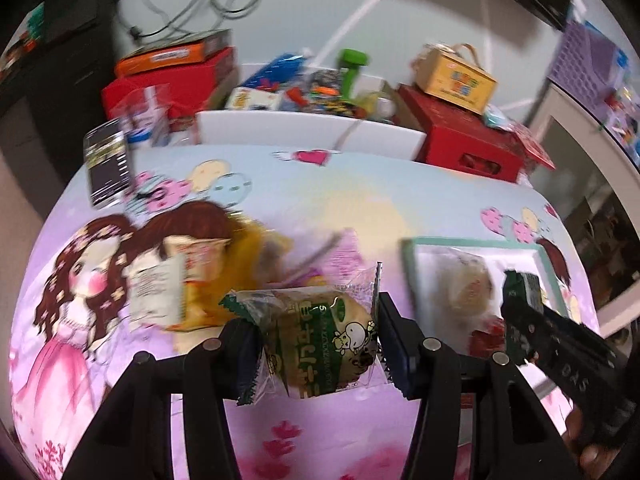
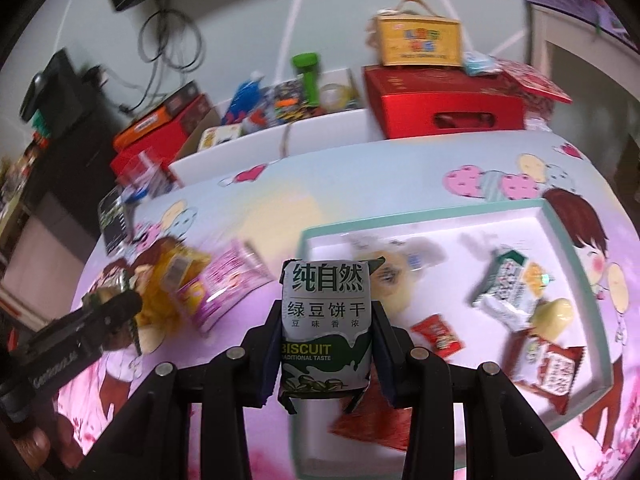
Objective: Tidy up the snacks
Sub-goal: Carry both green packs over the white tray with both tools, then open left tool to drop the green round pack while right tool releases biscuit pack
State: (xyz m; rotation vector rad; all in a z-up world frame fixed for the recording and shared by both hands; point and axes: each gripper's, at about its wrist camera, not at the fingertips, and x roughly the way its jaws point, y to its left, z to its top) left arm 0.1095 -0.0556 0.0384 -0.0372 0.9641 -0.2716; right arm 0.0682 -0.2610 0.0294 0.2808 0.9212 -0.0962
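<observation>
Between our right tongs [image 2: 326, 344] sits a grey-and-green foil biscuit packet [image 2: 325, 330], clamped upright by both fingers. We read on it "纯自然", "绿豆饼干", "豆味香浓", then "BISCUIT" and "TRADITIONAL TASTE". Our left tongs [image 1: 318, 344] hold a clear plastic pouch with a round pale cake [image 1: 316, 344] inside; its green label has a cartoon cow and some writing too blurred for us to read.

Just ahead of and to the right of the right tongs lies a white shallow tray with a mint-green rim [image 2: 560, 248]. Inside it we see a small red sachet [image 2: 437, 336], a white-and-green wrapped snack [image 2: 506, 286], a pale yellow piece [image 2: 554, 316] and a red-and-white packet [image 2: 550, 372] near its near edge. The middle of the tray floor is bare. To the left of the right tongs, on the cloth, lie a pink-and-purple snack bag [image 2: 224, 288] and a yellow bag [image 2: 168, 284], close together. In the left wrist view the right tongs [image 1: 520, 292] reach over the tray's near side.

Under everything is a table covered with a lilac cartoon cloth [image 1: 332, 192] showing girls, hearts and balloons. At its far edge stand a red cardboard box with a handle slot [image 2: 448, 108], a yellow carry box with rope handles [image 2: 420, 42] on top, and a white bin of mixed packets [image 2: 280, 136]. Behind is a pale wall with hanging cables [image 2: 168, 40].
</observation>
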